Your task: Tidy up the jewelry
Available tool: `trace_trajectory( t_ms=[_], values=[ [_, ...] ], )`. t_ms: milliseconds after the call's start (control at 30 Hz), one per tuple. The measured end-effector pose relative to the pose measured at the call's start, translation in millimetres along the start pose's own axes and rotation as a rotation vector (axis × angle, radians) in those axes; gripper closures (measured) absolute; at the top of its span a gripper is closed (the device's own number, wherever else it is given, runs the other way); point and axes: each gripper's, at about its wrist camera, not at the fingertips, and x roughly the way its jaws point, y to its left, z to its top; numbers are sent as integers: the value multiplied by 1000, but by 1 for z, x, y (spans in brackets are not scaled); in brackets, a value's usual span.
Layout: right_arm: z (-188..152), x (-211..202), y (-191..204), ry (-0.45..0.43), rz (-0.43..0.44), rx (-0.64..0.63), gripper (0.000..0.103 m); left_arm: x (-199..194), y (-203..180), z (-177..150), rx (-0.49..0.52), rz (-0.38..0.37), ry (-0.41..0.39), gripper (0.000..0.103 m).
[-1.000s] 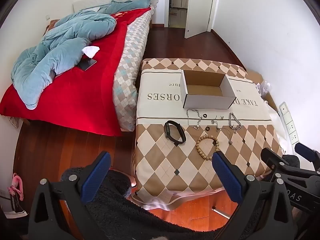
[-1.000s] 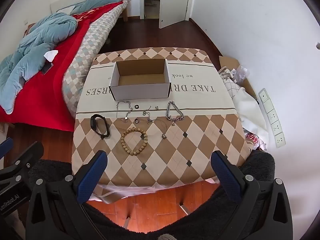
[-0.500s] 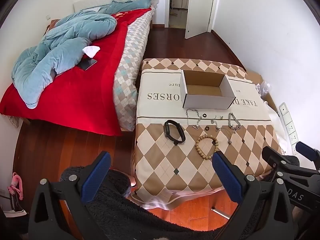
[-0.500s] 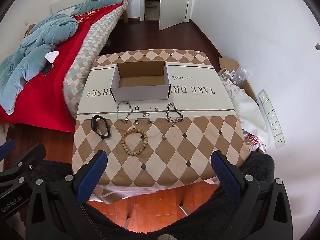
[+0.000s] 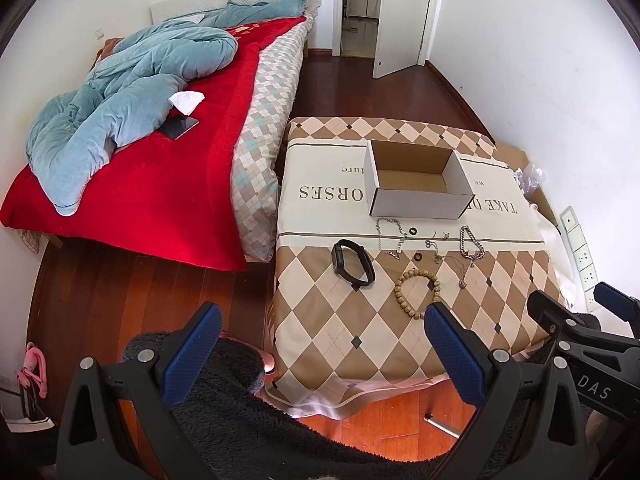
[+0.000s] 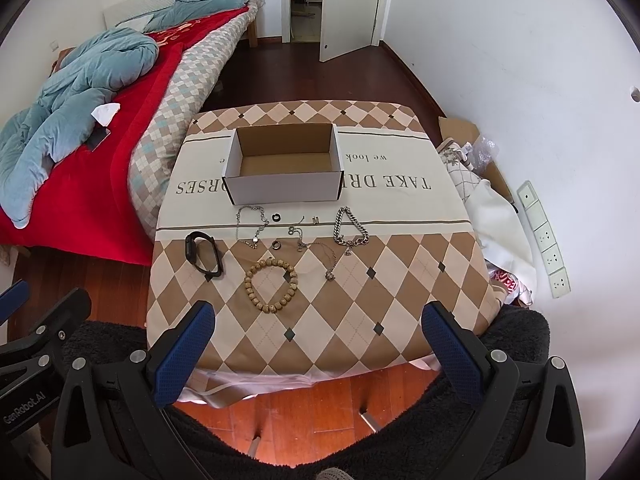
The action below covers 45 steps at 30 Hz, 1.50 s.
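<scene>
Jewelry [image 6: 271, 286] sitting ahead of both wide-open grippers, right gripper [image 6: 318, 340] hanging nearer than left gripper [image 5: 322, 342], nothing held.

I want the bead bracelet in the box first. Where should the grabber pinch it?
Probably pinch across the near arc of the wooden bead bracelet, coming straight down with the open right gripper. It lies flat as an open ring on the tablecloth, so one finger fits inside, one outside.

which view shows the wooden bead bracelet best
The right wrist view: the round tan wooden bead bracelet lies near centre, whole and unobstructed. In the left wrist view it sits off to the right, beside a blue tool pad.
</scene>
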Motion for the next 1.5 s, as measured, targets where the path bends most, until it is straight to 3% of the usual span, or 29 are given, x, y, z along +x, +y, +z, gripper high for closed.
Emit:
trace_trajectory(
  t_ms=[1500],
  values=[
    [-3,-10,-2,-18,12,-1,0,-9,7,-1,-2,16,-12,0]
  ],
)
